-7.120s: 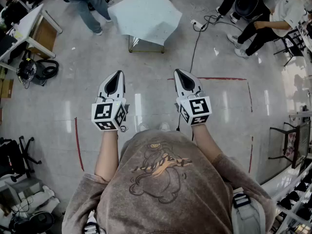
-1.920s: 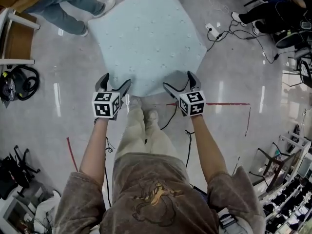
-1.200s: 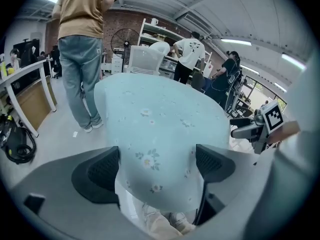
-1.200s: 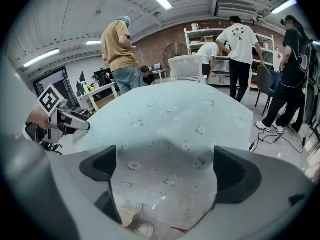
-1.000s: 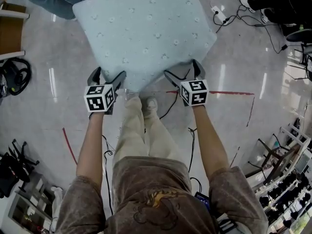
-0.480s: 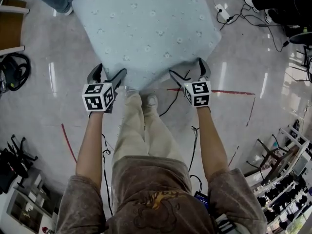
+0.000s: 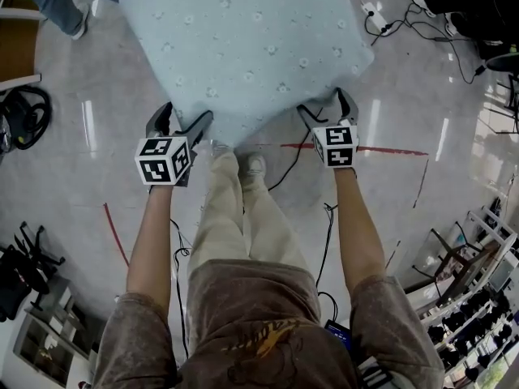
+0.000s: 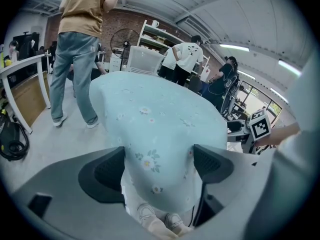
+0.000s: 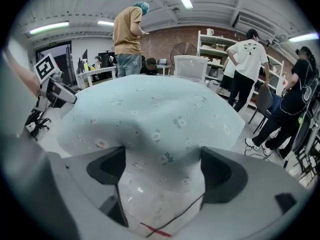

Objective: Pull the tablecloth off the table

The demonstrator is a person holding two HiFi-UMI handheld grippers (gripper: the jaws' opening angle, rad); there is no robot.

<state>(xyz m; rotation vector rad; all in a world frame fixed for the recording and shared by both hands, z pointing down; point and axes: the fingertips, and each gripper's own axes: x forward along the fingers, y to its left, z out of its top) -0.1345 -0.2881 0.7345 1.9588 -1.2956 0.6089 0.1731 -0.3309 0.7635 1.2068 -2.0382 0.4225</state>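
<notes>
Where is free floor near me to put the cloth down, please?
Bare floor lies at your left, between the tablecloth and the black gear by the desk, and at your right, this side of the red tape line. Crowded: the power strip and cables upper right, and the cable by your shoes.

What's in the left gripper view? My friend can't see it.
A pale blue flowered tablecloth drapes down, its near edge showing between the left gripper's open jaws. A person in jeans stands beyond it, at the left.

Red floor tape (image 7: 389,150), power strip (image 7: 373,13) (cables trailing), bystander's shoe (image 7: 79,29).
</notes>
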